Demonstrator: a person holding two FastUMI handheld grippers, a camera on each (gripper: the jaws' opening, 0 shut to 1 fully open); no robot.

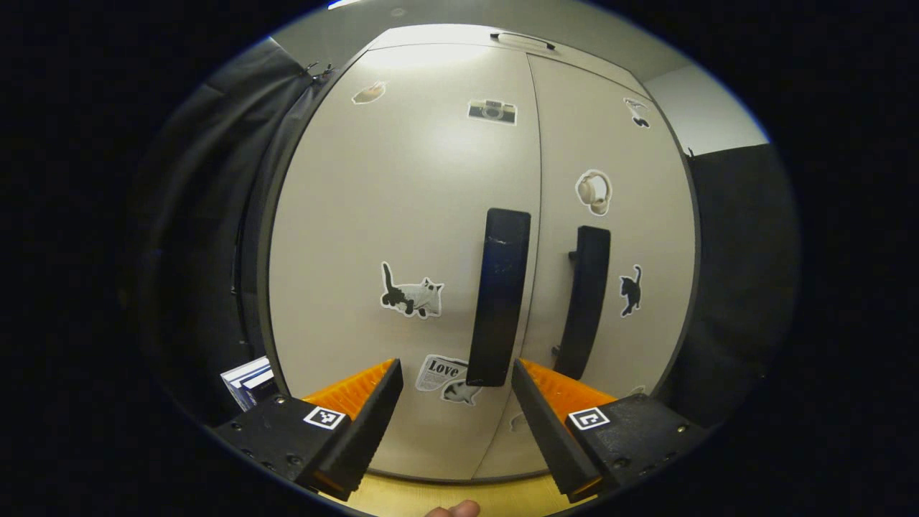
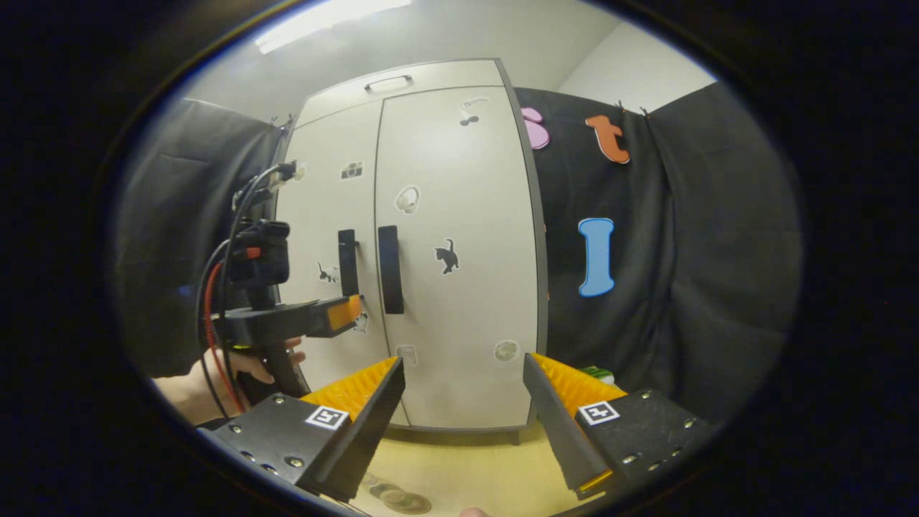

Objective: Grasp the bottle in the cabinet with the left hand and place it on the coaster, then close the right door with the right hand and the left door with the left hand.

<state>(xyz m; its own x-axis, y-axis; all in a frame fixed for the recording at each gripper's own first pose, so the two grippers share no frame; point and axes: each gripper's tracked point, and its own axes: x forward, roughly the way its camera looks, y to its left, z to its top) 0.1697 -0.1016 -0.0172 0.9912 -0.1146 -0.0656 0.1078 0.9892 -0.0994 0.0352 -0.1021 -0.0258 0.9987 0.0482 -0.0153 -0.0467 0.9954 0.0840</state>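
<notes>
Cabinet [image 2: 459,251] shut: both doors flush, so nothing of its inside can be seen. Bottle not made out from either view; a green scrap [image 2: 597,374] low at the cabinet's right foot, behind the right gripper's finger, is too cut off to name. Coaster [image 2: 395,497]: a round disc on the wooden table [image 2: 474,467] at the bottom edge of the right gripper view, partly clipped; cannot tell whether anything stands on it.

Left gripper [image 1: 454,402]: fingers spread wide, gripping nothing, close up to the left door [image 1: 402,237], the lower end of its dark handle [image 1: 499,305] between the fingertips. Whether the tips touch the door, cannot tell. Right door [image 1: 610,237] carries its own handle [image 1: 585,301] just beside. Cat stickers on both doors.

Right gripper [image 2: 463,402]: fingers wide apart, empty, well back from the cabinet over the table. In its view the left gripper [image 2: 344,314] reaches the left door, a hand [image 2: 248,362] on its grip.

A stack of books [image 1: 248,380], half cut off, left of the cabinet.
</notes>
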